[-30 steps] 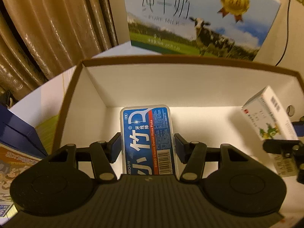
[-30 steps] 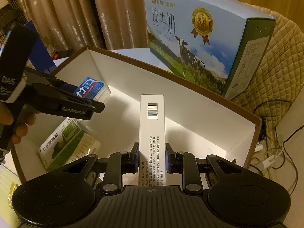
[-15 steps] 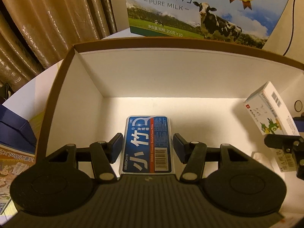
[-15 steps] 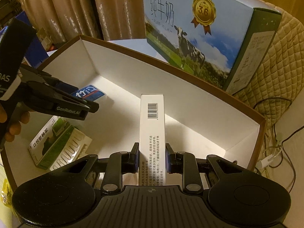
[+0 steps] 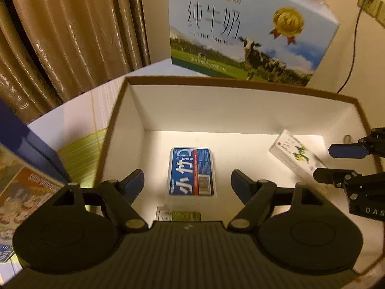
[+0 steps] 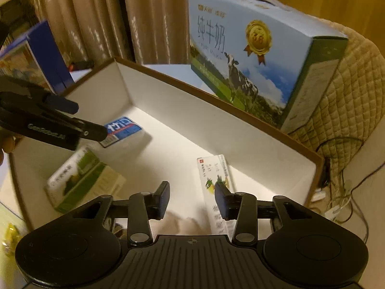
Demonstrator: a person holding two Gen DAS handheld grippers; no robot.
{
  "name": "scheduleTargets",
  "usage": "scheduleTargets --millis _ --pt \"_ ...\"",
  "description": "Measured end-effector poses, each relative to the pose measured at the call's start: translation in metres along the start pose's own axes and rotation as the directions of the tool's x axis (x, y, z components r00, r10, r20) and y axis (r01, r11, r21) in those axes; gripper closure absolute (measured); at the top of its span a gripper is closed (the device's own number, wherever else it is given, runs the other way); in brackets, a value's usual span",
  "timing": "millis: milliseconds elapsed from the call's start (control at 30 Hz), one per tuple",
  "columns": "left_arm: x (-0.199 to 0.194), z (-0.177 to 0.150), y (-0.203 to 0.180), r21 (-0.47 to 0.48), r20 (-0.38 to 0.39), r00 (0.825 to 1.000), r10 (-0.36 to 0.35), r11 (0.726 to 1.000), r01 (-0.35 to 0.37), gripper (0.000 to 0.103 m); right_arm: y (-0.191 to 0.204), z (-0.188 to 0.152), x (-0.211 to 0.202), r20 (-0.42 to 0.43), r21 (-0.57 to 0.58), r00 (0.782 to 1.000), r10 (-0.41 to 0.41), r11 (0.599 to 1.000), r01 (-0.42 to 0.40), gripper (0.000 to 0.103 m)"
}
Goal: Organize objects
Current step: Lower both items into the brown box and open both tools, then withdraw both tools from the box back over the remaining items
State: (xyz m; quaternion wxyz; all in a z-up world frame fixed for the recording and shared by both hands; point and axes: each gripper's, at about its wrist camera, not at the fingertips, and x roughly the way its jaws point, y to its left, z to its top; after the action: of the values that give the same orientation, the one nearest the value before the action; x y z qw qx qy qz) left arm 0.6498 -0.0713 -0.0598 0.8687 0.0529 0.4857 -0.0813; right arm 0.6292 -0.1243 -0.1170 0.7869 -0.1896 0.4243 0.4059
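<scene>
Release is the step in hand on both sides, and I judge the clean way to finish it is to lift each tool straight up and out of the storage box (image 5: 113,130) without brushing what I have just put down. My left gripper (image 5: 187,180) has its fingers spread wide and grasping nothing; the blue floss-pick case (image 5: 191,172) lies flat on the box floor between them, label up, clear of both pads. My right gripper (image 6: 191,198) is spread as well, and the white medicine carton (image 6: 213,171) lies on the floor nearer the right-hand wall, its near end just beside the right finger (image 6: 222,202). I cannot tell whether they touch, so I would back that side away gently to avoid dragging the carton. A green-and-white box (image 6: 79,180) already sits towards the left front corner, and the milk carton (image 6: 252,55) stands outside behind the far wall.

Half a second ago both sets of fingers were clamped: the left on the floss case held low over the floor, the right on the carton standing on its narrow edge. Now both have let go, the case rests further from my left tool, and the carton has tipped onto its broad face.
</scene>
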Motion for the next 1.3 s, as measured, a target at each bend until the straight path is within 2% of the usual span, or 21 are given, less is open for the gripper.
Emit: scheduleTargets --millis 300,433,667,967,1300 --pt "-0.065 -0.031 -0.001 -0.017 0.048 0.998 -0.034 0.999 0.035 0.016 0.011 -0.026 -0.054 0.080 0.105 0.996 0.044 0.993 -0.053 0.048" --pt "-0.096 -0.050 -0.002 -0.043 0.076 0.996 -0.035 0.998 0.038 0.016 0.020 -0.038 -0.081 0.118 0.141 0.992 0.055 0.987 -0.071 0.044" --pt "-0.137 -0.087 -0.008 -0.046 0.095 0.995 -0.007 0.999 0.011 0.015 0.039 -0.065 -0.119 0.145 0.197 0.988 0.054 0.977 -0.082 0.043" --pt "-0.174 -0.136 -0.013 -0.074 0.110 0.994 -0.004 0.997 0.012 0.015 0.073 -0.096 -0.157 0.161 0.206 0.987 0.022 0.977 -0.055 0.042" --pt "-0.205 -0.186 -0.006 -0.117 0.104 0.995 0.002 0.993 0.010 0.015 0.118 -0.130 -0.175 0.143 0.228 0.989 0.044 0.971 -0.076 0.042"
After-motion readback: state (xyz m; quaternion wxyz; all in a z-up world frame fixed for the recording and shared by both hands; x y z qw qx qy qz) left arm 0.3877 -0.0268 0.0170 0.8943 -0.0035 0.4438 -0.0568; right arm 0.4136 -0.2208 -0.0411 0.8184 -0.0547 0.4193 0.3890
